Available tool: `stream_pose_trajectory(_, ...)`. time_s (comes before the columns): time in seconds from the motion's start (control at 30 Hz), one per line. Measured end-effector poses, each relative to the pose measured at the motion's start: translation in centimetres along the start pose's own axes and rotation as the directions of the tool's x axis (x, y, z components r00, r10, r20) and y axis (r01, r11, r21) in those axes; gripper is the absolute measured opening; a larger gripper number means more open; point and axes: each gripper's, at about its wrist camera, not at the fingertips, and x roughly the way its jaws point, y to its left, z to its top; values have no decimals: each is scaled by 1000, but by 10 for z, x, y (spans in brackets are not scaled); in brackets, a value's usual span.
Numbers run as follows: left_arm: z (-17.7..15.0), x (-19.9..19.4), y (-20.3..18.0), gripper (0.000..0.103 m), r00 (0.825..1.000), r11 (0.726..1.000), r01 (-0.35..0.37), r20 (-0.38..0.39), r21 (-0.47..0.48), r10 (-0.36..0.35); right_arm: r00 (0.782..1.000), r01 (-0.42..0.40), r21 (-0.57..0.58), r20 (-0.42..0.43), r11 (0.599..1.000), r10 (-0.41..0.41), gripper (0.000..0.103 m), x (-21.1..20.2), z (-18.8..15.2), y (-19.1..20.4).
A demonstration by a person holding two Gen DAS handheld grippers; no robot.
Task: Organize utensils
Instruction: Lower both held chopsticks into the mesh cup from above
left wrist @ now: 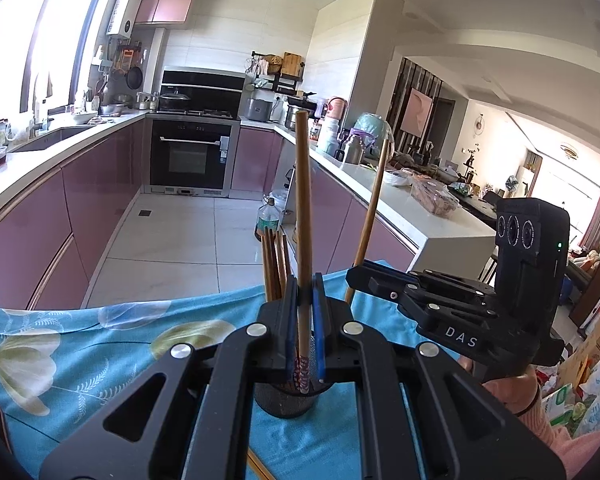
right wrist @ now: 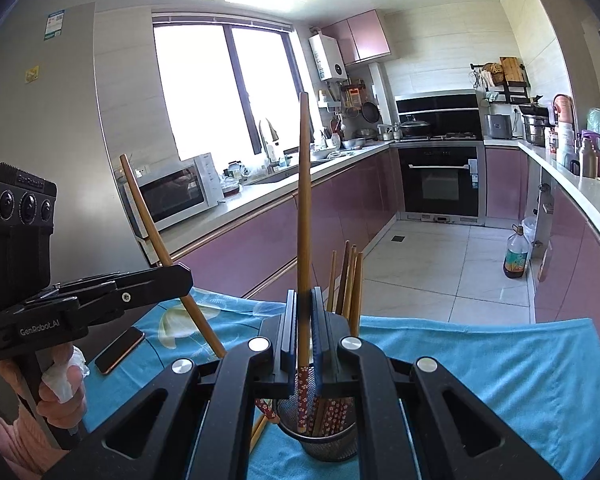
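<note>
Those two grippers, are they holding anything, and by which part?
Each holds one chopstick. The left gripper and the right gripper clamp theirs low on the shaft, just above the patterned end, over the mesh cup.

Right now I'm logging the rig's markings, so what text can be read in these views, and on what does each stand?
"DAS": white letters on the right gripper body, in the left wrist view.
"GenRobot.AI": on the left gripper body, in the right wrist view.
"GenRobot": on the camera block above it, small and faint.
Fridge stickers, oven label and oil bottle label: too small to read.
</note>
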Motion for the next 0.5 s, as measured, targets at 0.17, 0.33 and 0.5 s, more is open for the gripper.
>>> stream_pose_trajectory(0.17,-4,14,-1,8,999,1000,-20,-26,8,20,1000,17,10,-22,1000,-17,6,13,-3,-4)
stream_pose_trajectory(0.33,-11,35,-2,8,996,999,-39,-84,23,41,997,36,16,-68,999,-35,6,29,-13,-7)
stream_pose_trajectory(0.5,-20,51,0,8,989,998,-38,-141,43,43,992,45,14,-119,999,-43,6,40,-25,-10)
